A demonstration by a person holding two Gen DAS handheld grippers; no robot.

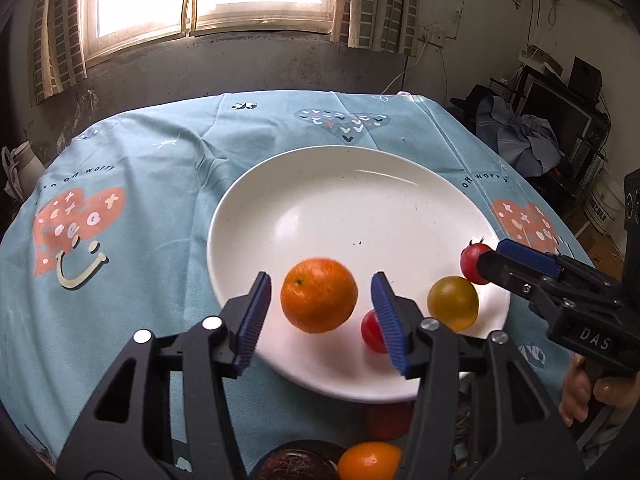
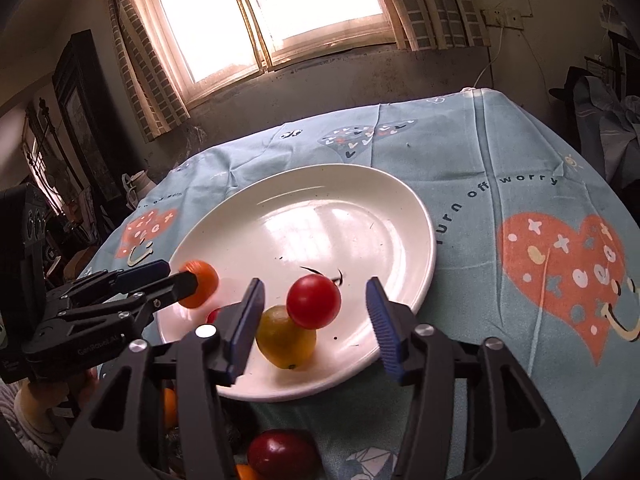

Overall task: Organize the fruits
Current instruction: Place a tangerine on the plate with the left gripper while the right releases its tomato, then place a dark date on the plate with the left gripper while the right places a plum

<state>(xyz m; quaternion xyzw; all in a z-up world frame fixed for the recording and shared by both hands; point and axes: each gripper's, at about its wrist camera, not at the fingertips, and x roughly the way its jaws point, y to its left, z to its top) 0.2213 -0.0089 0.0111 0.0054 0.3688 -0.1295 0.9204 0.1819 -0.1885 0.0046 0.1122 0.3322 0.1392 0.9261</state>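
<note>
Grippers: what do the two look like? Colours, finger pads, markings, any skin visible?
Both are matte black plastic with angular cut-out linkages and silver pivot screws. The left gripper and right gripper carry blue ribbed pads on their fingers. White "DAS" lettering marks the right body. Bare fingers grip its handle; no sleeve or cable shows.

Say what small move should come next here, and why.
Probably lift both grippers back toward the fruit left near the table edge. The left gripper stands open around the orange and the right gripper open around a red tomato, both over the plate; the fruit seem just released. Whether they have settled is unclear.
</note>
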